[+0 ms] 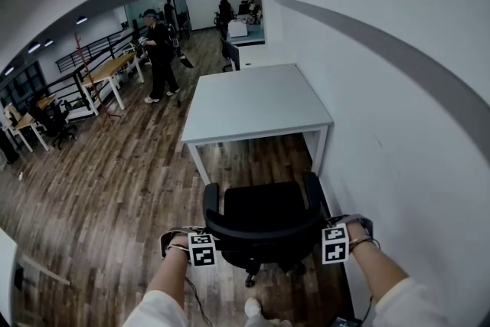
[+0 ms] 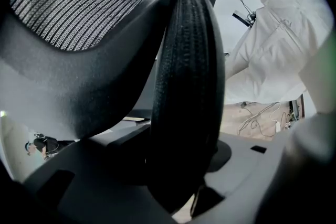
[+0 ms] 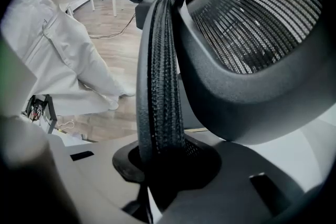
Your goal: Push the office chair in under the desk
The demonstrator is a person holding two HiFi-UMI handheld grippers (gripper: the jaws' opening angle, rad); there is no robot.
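Observation:
The black office chair (image 1: 264,207) stands on the wood floor just in front of the white desk (image 1: 256,99), its seat facing the desk's open underside. My left gripper (image 1: 205,241) clamps the left end of the backrest's top rim, and my right gripper (image 1: 331,236) clamps the right end. In the left gripper view the padded black rim (image 2: 184,86) runs straight down between the jaws of the left gripper (image 2: 178,186), mesh back to its left. The right gripper view shows the same rim (image 3: 160,76) pinched in the right gripper (image 3: 163,176).
A white wall (image 1: 398,126) runs close along the right side of desk and chair. A person (image 1: 161,57) stands far back on the wood floor (image 1: 115,188), near other desks (image 1: 107,73). My white clothing (image 2: 273,50) fills the side of both gripper views.

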